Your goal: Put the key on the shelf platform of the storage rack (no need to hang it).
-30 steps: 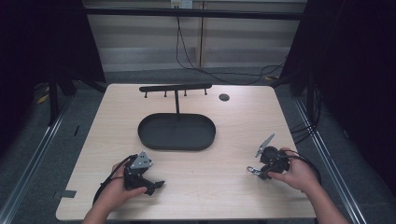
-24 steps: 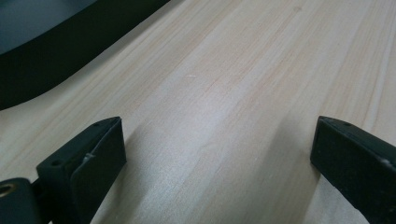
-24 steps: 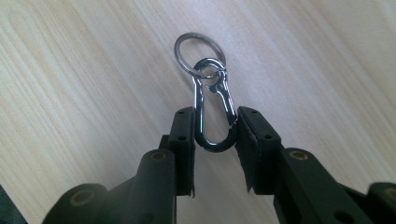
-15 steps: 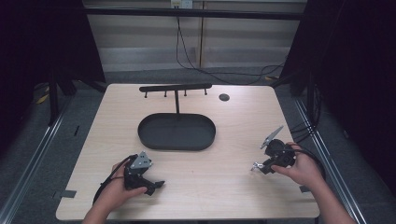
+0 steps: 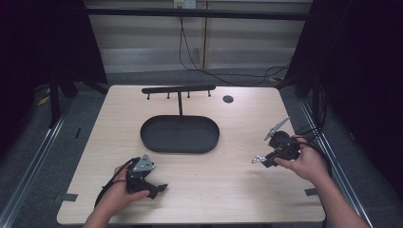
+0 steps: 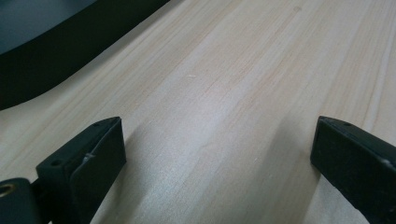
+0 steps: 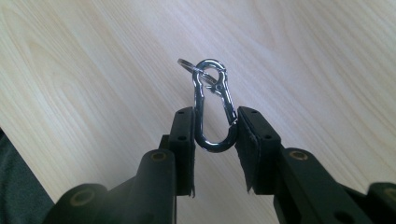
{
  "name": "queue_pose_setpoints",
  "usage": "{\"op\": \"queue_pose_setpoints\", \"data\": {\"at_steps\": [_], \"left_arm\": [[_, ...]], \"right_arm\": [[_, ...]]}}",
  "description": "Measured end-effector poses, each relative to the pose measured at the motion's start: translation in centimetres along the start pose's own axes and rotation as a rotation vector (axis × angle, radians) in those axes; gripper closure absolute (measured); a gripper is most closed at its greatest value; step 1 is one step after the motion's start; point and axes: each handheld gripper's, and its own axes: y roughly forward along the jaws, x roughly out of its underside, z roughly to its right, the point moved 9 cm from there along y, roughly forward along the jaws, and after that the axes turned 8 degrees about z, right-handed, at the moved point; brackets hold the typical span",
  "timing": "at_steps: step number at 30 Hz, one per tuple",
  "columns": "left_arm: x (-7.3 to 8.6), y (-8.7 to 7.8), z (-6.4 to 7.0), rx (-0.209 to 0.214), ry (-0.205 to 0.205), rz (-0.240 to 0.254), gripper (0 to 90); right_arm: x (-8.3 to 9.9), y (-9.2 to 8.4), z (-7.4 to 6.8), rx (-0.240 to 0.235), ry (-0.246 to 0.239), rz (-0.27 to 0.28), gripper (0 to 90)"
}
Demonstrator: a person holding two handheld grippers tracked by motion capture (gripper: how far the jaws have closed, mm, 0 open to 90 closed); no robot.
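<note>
Carabiner sits clamped in the right gripper above the worktop; left gripper gapes wide, holding nothing, near the tray.

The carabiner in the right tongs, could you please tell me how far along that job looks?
Done: the right tongs have picked up the metal carabiner, clamped on its lower loop, and hold it above the table. In hand: carrying it. Left, probably: hanging it on the peg rack behind the black tray, where nothing hangs yet. The left tongs are open, low over the wood.
</note>
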Motion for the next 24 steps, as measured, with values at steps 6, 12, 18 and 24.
{"op": "queue_pose_setpoints", "data": {"at_steps": [6,12,18,24], "left_arm": [[0.0,0.0,0.0,-0.001,-0.006,0.005,2.9],[0.0,0.0,0.0,0.002,0.003,-0.002,2.7],[0.0,0.0,0.0,0.003,0.006,-0.005,1.7],[0.0,0.0,0.0,0.004,0.007,-0.004,1.6]], "right_arm": [[-1.3,0.0,-0.2,-0.002,-0.004,-0.013,69.0],[-2.6,0.0,-0.3,0.005,-0.017,-0.038,69.0],[-3.8,0.1,-0.5,0.004,-0.037,-0.057,69.0],[-4.8,0.0,-0.6,0.008,-0.054,-0.056,69.0]]}}
